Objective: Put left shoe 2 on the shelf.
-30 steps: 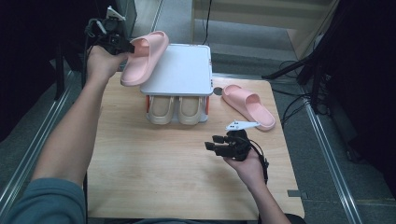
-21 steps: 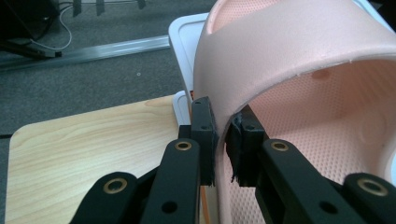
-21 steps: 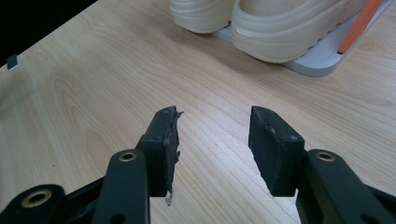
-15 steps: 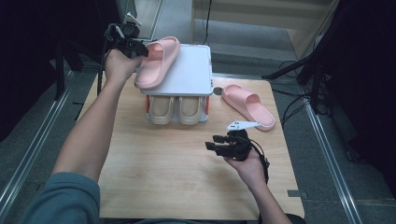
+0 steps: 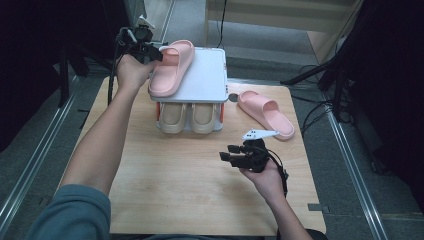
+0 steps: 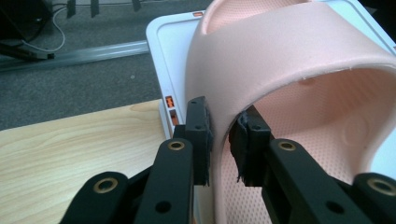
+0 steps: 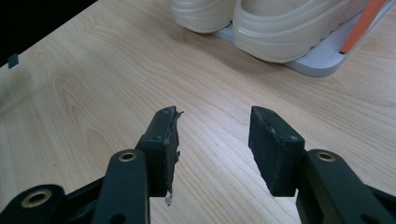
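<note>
Pink slipper (image 6: pixel 299 70) strap between left gripper (image 6: pixel 223 144) pads, jaws just loosening; right gripper (image 7: pixel 212 140) spread, empty.

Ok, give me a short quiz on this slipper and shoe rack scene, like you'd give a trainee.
1. True or false: the right tongs grip the slipper on the table.
2. The left tongs are at the second slipper. Where does it lie? A: on the rack's white top. B: on the floor. C: on the rack's lower shelf.
3. What stands on the rack's lower shelf?

Key:
1. False. They are open and empty.
2. A. Its strap sits between the left tongs, which have just been opening.
3. A pair of beige shoes.
</note>
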`<state>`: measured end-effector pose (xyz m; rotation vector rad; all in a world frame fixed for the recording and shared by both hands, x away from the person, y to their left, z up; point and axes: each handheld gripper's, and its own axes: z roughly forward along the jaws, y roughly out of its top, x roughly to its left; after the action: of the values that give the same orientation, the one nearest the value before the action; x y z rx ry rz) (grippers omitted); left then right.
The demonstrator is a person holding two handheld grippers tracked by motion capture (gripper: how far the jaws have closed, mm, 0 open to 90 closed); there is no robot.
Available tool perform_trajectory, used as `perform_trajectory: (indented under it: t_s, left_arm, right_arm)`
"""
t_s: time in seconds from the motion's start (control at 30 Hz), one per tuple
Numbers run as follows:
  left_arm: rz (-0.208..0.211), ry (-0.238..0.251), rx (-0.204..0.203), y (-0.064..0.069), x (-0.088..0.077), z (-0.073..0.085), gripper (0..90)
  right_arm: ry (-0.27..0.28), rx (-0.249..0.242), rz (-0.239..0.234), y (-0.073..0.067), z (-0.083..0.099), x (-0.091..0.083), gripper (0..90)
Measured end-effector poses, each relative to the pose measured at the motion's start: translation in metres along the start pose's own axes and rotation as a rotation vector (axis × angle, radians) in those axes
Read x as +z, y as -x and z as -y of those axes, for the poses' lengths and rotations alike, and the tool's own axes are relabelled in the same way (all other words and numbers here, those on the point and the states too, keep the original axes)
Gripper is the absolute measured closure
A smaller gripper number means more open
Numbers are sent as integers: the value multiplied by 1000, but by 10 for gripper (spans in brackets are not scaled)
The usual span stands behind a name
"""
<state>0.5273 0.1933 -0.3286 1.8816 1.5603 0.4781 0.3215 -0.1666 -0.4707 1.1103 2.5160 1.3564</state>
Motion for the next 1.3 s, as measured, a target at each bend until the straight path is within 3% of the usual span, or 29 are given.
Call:
perform_trajectory:
  t_s: [0.2, 0.87, 1.1, 1.3]
  left_arm:
    - [15, -6, -9, 6, -1, 0, 733]
    - [48, 9, 42, 10, -5, 1, 634]
    - [83, 18, 60, 8, -18, 6, 605]
    - [113, 39, 53, -6, -41, 17, 586]
  right_arm:
    - [-2, -3, 0, 0, 0, 0, 532]
    - [-6, -3, -3, 0, 0, 2, 531]
    - [0, 1, 2, 1, 0, 0, 531]
    - [7, 13, 21, 7, -1, -4, 531]
